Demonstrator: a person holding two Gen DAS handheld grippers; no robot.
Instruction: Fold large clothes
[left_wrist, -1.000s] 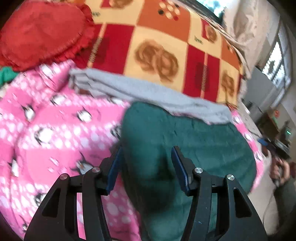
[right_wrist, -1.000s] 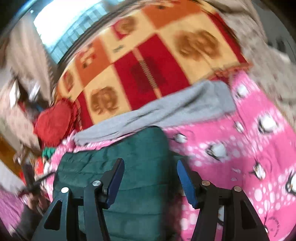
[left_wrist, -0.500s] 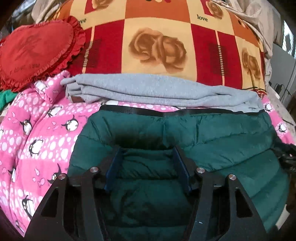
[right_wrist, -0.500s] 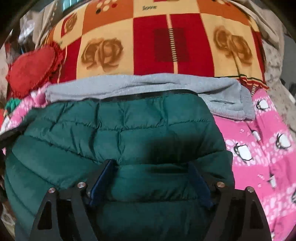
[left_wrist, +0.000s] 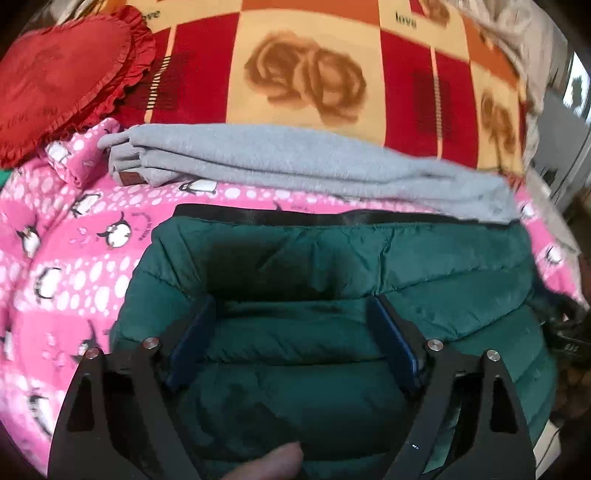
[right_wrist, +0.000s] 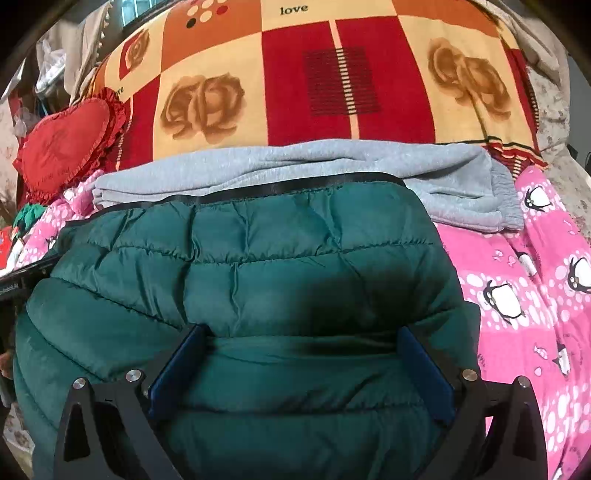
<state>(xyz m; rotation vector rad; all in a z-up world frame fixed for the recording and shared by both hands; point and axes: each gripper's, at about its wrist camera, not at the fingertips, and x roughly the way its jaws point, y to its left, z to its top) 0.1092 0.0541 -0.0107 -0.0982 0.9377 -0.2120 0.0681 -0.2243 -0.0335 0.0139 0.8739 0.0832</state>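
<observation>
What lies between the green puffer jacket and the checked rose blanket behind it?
A folded grey sweatshirt lies between the green puffer jacket and the rose blanket, plainest in the right wrist view; the left shows pink penguin fabric too.

I am looking down steeply from both wrist cameras, each sitting close above the green jacket (left_wrist: 369, 266) on the bed. The left camera is facing its left half, with pink penguin bedding (left_wrist: 66, 266) alongside. The right camera is facing its right half (right_wrist: 258, 266). Both views are sharing the grey garment (right_wrist: 295, 166), the rose-patterned blanket (left_wrist: 306, 77) and the red heart cushion (right_wrist: 70, 144) beyond.
</observation>
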